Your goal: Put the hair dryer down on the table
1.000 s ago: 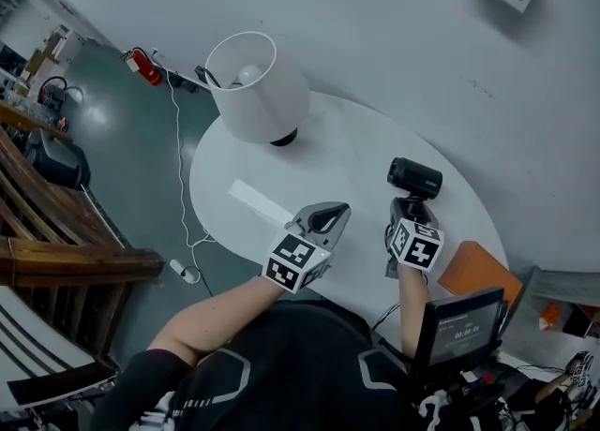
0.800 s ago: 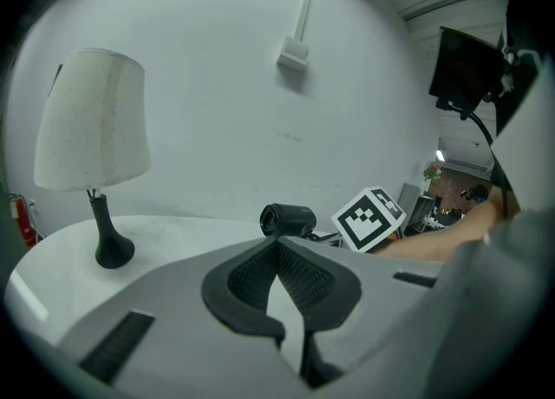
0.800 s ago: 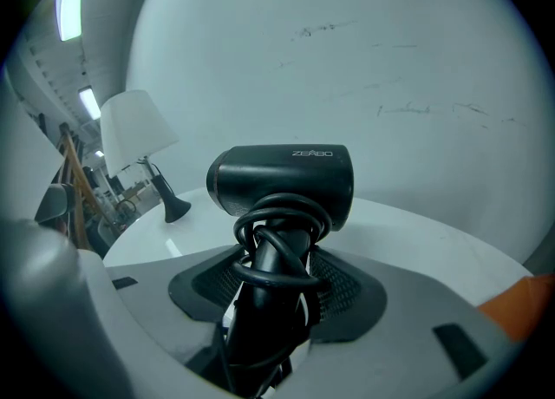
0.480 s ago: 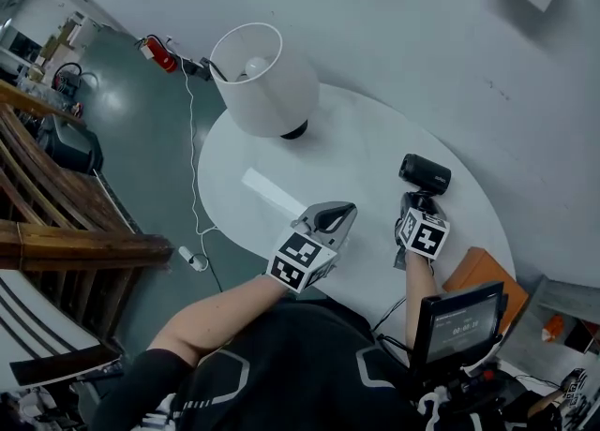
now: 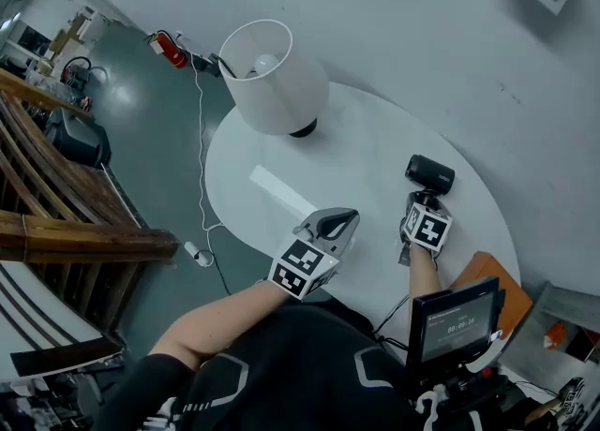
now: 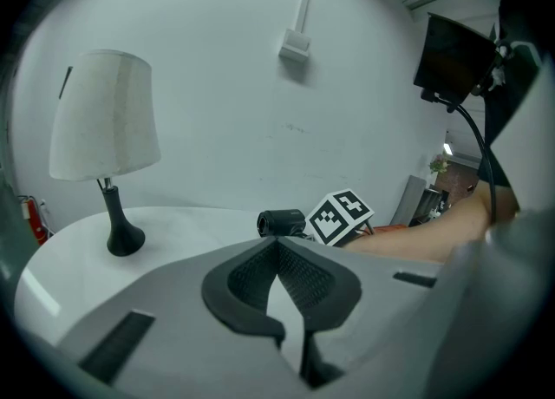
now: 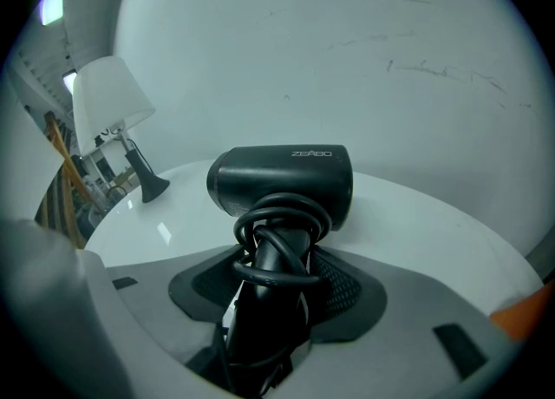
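Note:
A black hair dryer [image 5: 429, 174] with its cord wound round the handle stands upright over the right part of the round white table [image 5: 272, 153]. My right gripper [image 5: 422, 202] is shut on that handle, and the barrel [image 7: 282, 179] lies crosswise above the jaws. Whether the dryer touches the tabletop I cannot tell. My left gripper [image 5: 337, 223] is shut with nothing in it, near the table's front edge and to the left of the dryer. From the left gripper [image 6: 279, 245] view, the dryer [image 6: 280, 223] shows just beyond its tips.
A lamp with a white shade [image 5: 277, 78] stands at the table's back left. A flat white strip [image 5: 281, 193] lies near the left gripper. An orange object [image 5: 492, 274] and a small monitor [image 5: 455, 321] are at the right front. Wooden furniture [image 5: 66, 232] stands on the floor to the left.
The head view has drifted a little. Both grippers keep nearly the same place over the table, and the right one still grips the dryer's handle.

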